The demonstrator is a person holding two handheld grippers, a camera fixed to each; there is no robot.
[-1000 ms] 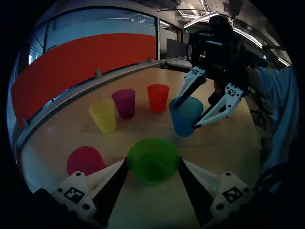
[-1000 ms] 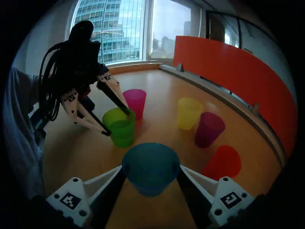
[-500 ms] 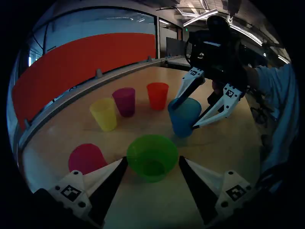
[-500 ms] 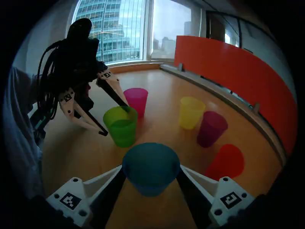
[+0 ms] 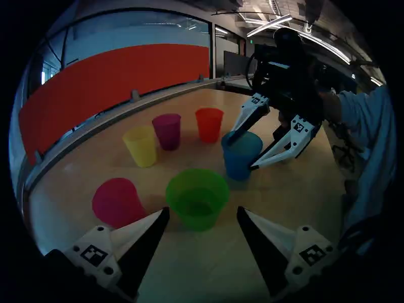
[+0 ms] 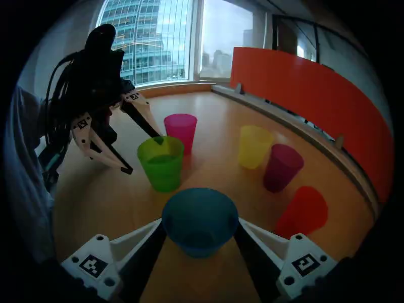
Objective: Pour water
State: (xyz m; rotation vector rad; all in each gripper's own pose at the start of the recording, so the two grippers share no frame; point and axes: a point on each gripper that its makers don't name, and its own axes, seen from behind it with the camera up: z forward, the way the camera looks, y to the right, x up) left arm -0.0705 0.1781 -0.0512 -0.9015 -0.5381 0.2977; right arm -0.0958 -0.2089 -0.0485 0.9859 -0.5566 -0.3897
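Note:
A green cup (image 5: 197, 199) (image 6: 161, 162) stands upright on the wooden table (image 5: 283, 202). My left gripper (image 5: 201, 208) (image 6: 143, 154) is open around it, its fingertips spread a little wider than the cup and just short of its sides. My right gripper (image 6: 200, 220) (image 5: 240, 155) is shut on a blue cup (image 6: 200, 222) (image 5: 241, 154), held upright low over the table beside the green cup. I cannot tell if the blue cup touches the table.
Four more cups stand on the table: pink (image 5: 117, 202) (image 6: 180, 131), yellow (image 5: 141, 145) (image 6: 253, 146), purple (image 5: 167, 131) (image 6: 283, 166) and red (image 5: 209, 124) (image 6: 305, 212). An orange partition (image 5: 111, 76) runs along the table's far edge. A person's sleeve (image 5: 366, 116) is behind the right gripper.
My left gripper has opened off the green cup and drawn back a little; the cup now stands free. The right gripper keeps hold of the blue cup, which has come lower.

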